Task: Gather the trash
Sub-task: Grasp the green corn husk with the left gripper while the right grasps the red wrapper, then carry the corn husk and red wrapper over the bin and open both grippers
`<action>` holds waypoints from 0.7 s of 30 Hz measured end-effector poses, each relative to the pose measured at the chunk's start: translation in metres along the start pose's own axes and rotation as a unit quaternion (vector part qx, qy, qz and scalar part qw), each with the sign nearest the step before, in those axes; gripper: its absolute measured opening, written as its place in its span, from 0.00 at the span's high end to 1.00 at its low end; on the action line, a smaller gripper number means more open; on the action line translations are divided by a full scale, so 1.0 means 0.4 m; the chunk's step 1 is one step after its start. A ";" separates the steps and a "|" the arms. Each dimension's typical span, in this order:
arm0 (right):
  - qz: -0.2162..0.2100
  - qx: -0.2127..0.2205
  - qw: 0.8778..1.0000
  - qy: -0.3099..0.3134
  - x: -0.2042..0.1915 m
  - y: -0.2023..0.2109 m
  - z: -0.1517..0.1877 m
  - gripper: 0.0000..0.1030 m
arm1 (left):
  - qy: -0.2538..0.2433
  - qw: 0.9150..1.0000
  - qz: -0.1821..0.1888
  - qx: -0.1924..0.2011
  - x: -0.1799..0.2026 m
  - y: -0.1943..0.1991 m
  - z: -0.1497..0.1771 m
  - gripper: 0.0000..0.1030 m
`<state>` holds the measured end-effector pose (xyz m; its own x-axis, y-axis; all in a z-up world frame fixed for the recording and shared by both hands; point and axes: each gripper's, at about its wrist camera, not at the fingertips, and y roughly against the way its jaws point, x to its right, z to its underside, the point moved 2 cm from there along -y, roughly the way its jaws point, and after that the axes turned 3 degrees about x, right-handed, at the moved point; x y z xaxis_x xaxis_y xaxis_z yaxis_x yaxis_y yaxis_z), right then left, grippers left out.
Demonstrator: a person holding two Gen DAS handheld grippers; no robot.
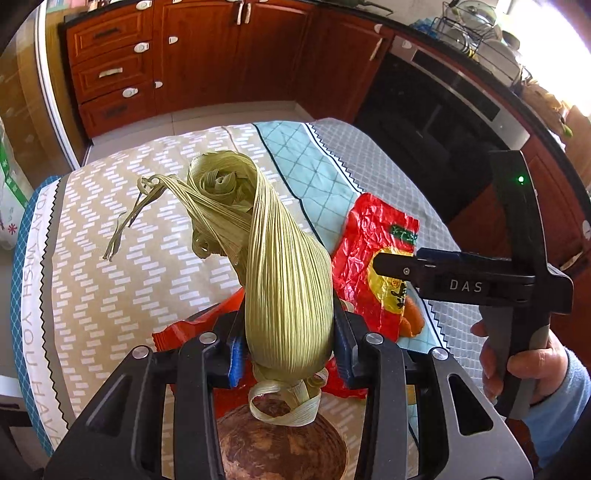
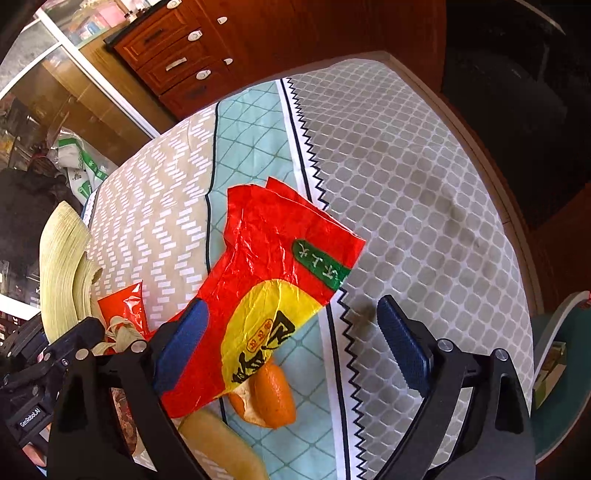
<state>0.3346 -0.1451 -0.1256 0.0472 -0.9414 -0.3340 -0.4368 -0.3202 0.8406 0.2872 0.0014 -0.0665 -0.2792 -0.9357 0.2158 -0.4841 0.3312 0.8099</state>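
Left fingers [image 1: 236, 350] clamp husk [image 1: 280, 266]; right fingers [image 2: 402, 343] gape.

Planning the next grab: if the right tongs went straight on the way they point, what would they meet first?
Most likely the crumpled red plastic bag lying on the tablecloth; the open right tongs straddle its near end, though depth is unclear.

Patterned tablecloth [image 2: 388, 177], red-brown wooden cabinets [image 1: 207, 62], black oven [image 1: 436, 110], dish rack [image 1: 469, 26] on counter

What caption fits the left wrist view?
Left gripper clamps a corn husk above the patterned tablecloth.
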 end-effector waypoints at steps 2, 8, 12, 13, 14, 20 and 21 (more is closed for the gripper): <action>-0.006 -0.002 1.000 0.010 -0.014 -0.013 -0.002 0.42 | 0.003 1.000 -0.003 -0.005 -0.003 -0.010 0.003 0.62; -0.016 0.021 0.999 0.027 -0.045 0.026 0.011 0.93 | 0.003 1.000 -0.012 -0.001 0.005 0.013 0.012 0.62; -0.022 0.060 0.998 0.030 -0.051 0.128 0.013 0.96 | -0.002 1.000 -0.010 0.012 0.035 0.054 0.009 0.62; -0.024 0.069 0.997 0.028 -0.049 0.154 0.012 0.96 | -0.006 1.000 -0.009 0.016 0.048 0.066 0.009 0.62; -0.025 0.080 0.996 0.026 -0.046 0.185 0.012 0.96 | -0.010 1.000 -0.008 0.020 0.062 0.079 0.009 0.62; 0.003 0.136 0.990 0.032 0.003 0.357 0.039 0.96 | -0.036 0.999 0.008 0.034 0.169 0.128 0.012 0.62; 0.007 0.143 0.989 0.029 0.020 0.384 0.048 0.96 | -0.042 0.998 0.011 0.035 0.191 0.133 0.013 0.62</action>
<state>0.2508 -0.1997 -0.0074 0.0876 -0.9527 -0.2910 -0.6733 -0.2719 0.6876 0.2357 -0.0519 -0.0099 -0.3586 -0.9152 0.1842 -0.5325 0.3626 0.7649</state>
